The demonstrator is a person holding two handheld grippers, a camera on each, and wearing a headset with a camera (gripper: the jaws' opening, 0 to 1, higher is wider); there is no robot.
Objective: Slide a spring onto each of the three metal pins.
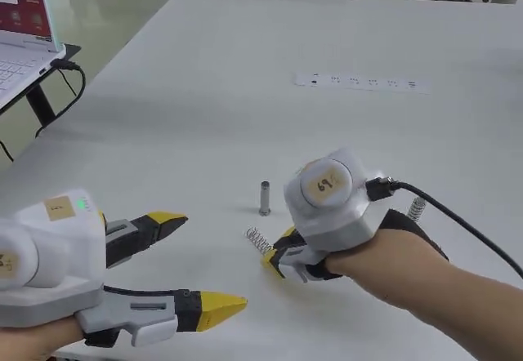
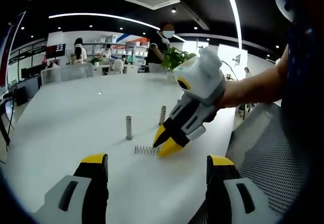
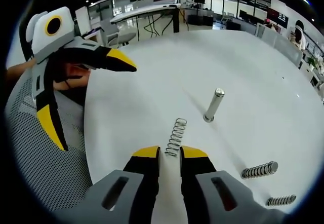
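Observation:
One metal pin (image 1: 265, 198) stands upright on the white table (image 1: 204, 108); the right gripper view shows this pin (image 3: 213, 105) too. A thin spring (image 1: 257, 237) lies flat just in front of it. My right gripper (image 1: 276, 256) is down at the table. Its jaws are a narrow gap apart, with the near end of the spring (image 3: 175, 130) between the tips and a little room on each side. A thicker spring (image 3: 259, 170) and a thin one (image 3: 282, 200) lie to the right. My left gripper (image 1: 196, 259) hovers wide open at the near left, holding nothing, and faces the right gripper (image 2: 167, 145).
A white power strip (image 1: 364, 82) lies farther back on the table. A laptop (image 1: 20, 26) sits on a stand off the table's left edge, with a black cable (image 1: 69, 75) hanging. The right gripper's own black cable (image 1: 458, 218) trails to the right.

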